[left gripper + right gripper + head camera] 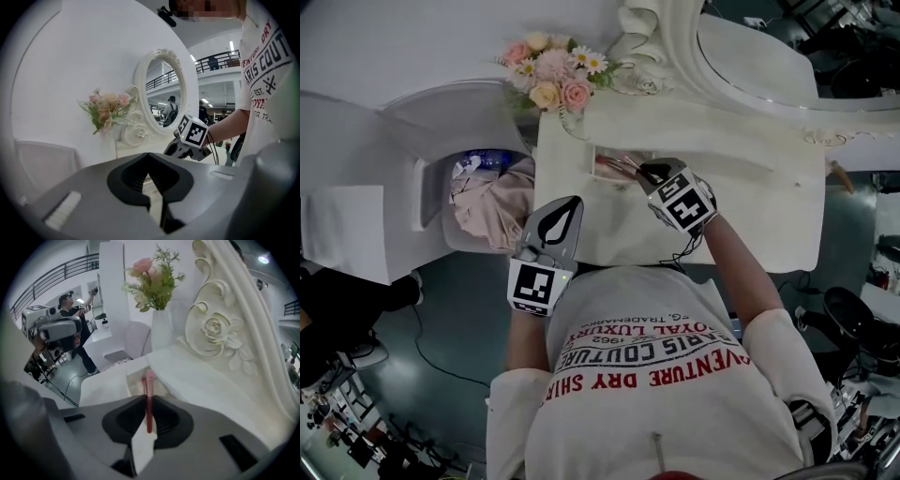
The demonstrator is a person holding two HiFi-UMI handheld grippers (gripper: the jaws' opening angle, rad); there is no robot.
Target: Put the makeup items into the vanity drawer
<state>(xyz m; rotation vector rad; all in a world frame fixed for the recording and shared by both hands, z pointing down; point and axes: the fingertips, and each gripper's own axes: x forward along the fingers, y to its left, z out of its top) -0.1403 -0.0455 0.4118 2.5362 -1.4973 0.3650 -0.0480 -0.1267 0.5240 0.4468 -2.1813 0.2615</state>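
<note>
Pinching a slim red makeup stick [149, 411] in right gripper [148, 398] jaws over the open drawer [132, 383], with left gripper [151, 155] jaws pressed together.

The vanity [750, 216] was creamy white, the flowers [553, 70] pink, peach and white. The left gripper [575, 201] and right gripper [643, 171] were grey, their cubes [684, 202] black-and-white squares; the makeup stick [149, 404] was red, pink-tipped.
</note>
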